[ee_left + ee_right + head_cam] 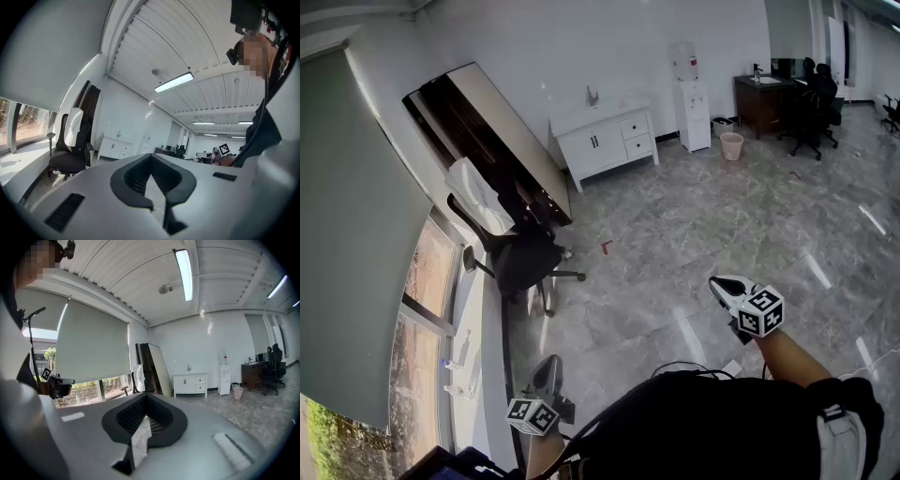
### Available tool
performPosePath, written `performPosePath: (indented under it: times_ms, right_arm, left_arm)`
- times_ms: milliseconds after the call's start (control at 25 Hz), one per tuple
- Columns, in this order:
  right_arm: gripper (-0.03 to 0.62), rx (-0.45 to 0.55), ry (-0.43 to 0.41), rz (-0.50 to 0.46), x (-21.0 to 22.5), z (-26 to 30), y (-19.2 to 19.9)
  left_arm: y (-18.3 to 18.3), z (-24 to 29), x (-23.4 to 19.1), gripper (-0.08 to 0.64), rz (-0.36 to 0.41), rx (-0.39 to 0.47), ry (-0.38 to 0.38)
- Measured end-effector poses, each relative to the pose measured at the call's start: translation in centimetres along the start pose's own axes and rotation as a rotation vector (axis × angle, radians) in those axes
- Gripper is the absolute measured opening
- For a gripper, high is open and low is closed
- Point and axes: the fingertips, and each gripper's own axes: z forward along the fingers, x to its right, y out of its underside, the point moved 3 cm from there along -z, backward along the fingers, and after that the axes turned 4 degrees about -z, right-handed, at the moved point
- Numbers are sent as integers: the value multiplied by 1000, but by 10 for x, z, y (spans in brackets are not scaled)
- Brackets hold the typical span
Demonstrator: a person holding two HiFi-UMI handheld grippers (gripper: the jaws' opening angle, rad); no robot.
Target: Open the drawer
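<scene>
The left tool (pixel 549 368) and the right tool (pixel 722 286) are both empty, jaws together, held close to the person's body. The white cabinet (pixel 598 142) stands on the floor against the far wall, well apart from them. Its two drawers (pixel 636 134) are at its right end, both closed. Jaws that arrive closed would likely bump the drawer front instead of catching its handle, or catch the neighbouring door (pixel 586 150). No writing is readable; the water dispenser's (pixel 689 94) red label is too small.
</scene>
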Motion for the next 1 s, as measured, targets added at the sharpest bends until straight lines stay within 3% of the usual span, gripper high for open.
performPosePath:
  times_ms: [640, 1000]
  right_arm:
    - [-2, -15, 4, 11, 0, 3, 9]
    - [-2, -11, -1, 16, 26, -8, 11]
  left_arm:
    - [7, -2, -3, -5, 2, -5, 3]
    - [7, 27, 16, -5, 14, -22, 3]
